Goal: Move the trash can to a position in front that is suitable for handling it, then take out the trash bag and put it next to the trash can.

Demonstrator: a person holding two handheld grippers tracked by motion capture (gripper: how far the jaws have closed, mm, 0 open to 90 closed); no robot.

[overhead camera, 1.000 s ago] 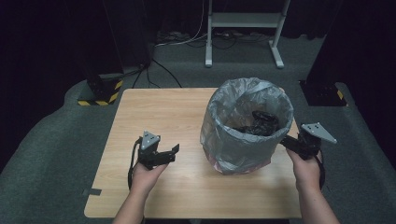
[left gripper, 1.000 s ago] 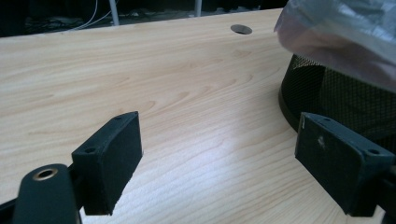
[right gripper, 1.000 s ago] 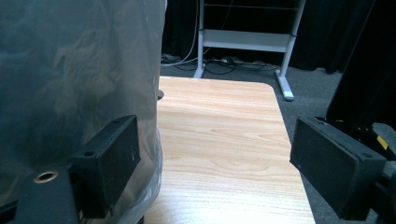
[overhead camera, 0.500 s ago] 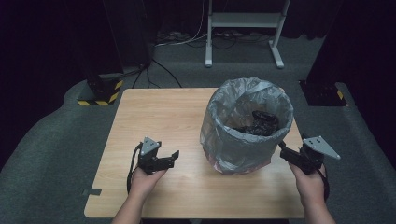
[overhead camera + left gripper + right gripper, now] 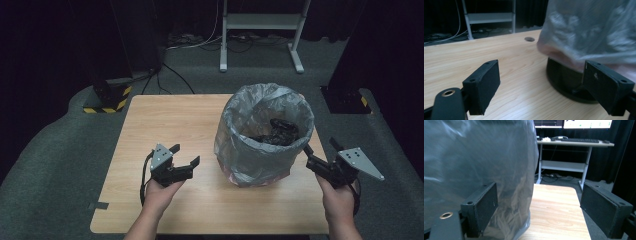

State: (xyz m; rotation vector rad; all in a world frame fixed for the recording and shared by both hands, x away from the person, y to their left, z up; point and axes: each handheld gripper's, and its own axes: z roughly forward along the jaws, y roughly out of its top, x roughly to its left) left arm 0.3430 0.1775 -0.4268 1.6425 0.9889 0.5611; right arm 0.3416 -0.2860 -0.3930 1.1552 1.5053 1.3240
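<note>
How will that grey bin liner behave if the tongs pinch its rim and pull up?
The grey bin liner looks thin and crinkled, so it would probably stretch and flop. Dark contents may weigh it down. The bin's base might lift along.

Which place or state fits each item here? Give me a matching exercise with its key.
Items:
1. left hand-held gripper
2. right hand-held gripper
3. bin with grey bag
4. table

Descriptions:
A. wooden, bearing the bin
B. open, at the bin's right side
C. open, left of the bin above the tabletop
D. upright, dark items inside

Pairs: 1-C, 2-B, 3-D, 4-A
</note>
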